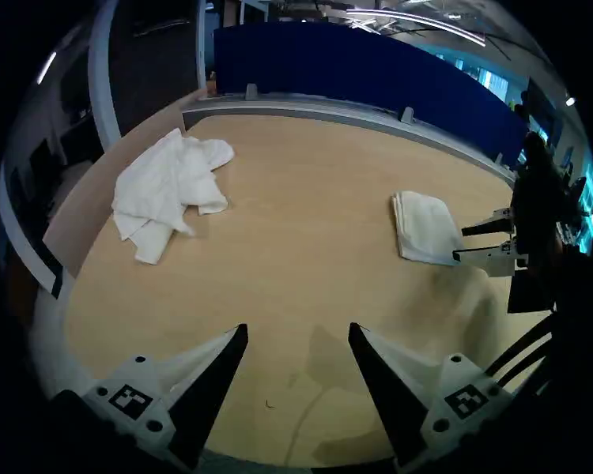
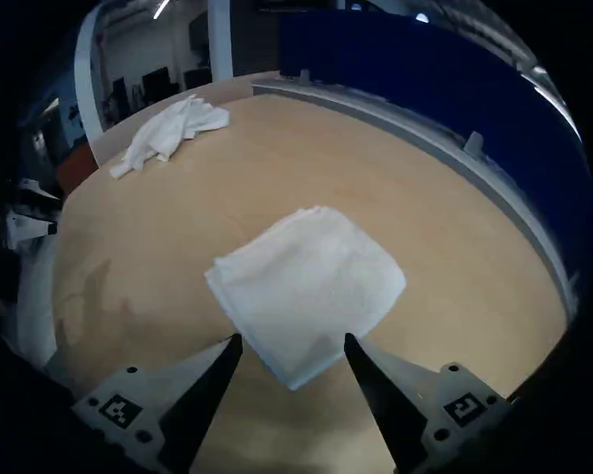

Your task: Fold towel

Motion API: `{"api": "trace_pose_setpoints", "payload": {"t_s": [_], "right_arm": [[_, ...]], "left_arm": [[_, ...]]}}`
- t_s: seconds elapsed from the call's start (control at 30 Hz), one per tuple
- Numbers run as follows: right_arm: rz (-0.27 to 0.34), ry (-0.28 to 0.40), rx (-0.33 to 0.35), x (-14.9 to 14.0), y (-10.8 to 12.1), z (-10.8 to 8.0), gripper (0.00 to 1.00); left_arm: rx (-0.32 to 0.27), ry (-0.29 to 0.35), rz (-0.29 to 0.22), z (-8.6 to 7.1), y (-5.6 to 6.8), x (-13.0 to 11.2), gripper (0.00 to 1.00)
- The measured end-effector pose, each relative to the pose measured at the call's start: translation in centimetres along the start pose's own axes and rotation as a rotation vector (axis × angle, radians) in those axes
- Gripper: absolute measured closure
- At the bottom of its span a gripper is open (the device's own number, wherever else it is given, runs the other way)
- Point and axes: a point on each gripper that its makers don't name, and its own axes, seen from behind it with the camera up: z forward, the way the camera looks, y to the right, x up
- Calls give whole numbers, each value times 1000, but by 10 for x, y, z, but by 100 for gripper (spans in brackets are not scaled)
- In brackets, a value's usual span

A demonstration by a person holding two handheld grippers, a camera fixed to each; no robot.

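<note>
A folded towel (image 2: 308, 288) lies flat on the wooden table (image 1: 296, 261). It is a white, roughly square, neatly layered pad with stacked edges showing along its near side. In the right gripper view its nearest corner reaches into the gap between the fingers of the right gripper (image 2: 291, 347), which stand well apart and clamp nothing. In the left gripper view the same towel (image 1: 423, 229) sits toward the right side of the table, with the right gripper (image 1: 458, 243) at its outer edge. Its two fingers are spread there, and whether the lower one touches the cloth cannot be told. The left gripper (image 1: 296, 340) hangs over bare tabletop, its fingers wide apart and empty. A second, crumpled towel (image 1: 170, 189) lies in a loose white heap near the far left edge of the table, well apart from the folded one, and it also shows far off in the right gripper view (image 2: 170, 130). A blue partition (image 1: 360, 71) runs along the back of the table. Nothing lies between the two towels.
</note>
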Motion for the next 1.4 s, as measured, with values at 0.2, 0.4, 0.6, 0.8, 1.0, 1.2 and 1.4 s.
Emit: {"api": "trace_pose_setpoints", "payload": {"t_s": [0.2, 0.4, 0.6, 0.8, 1.0, 1.2, 1.4], "right_arm": [[34, -29, -26, -22, 4, 1, 0], [64, -48, -21, -37, 1, 9, 17], [102, -42, -17, -39, 1, 10, 54], [116, -43, -10, -39, 0, 6, 82], [135, -37, -24, -39, 6, 9, 92], [126, -26, -9, -36, 5, 7, 94], [97, -2, -13, -26, 5, 2, 95]], "left_arm": [[-8, 0, 6, 2, 6, 0, 6], [-11, -5, 8, 3, 8, -3, 6], [-12, -9, 7, 3, 9, -5, 6], [-13, -13, 6, 5, 10, -7, 6], [-15, -13, 11, 6, 12, -7, 5], [-15, -14, 10, 6, 12, -6, 6], [-17, -12, 13, 4, 14, -4, 6]]}}
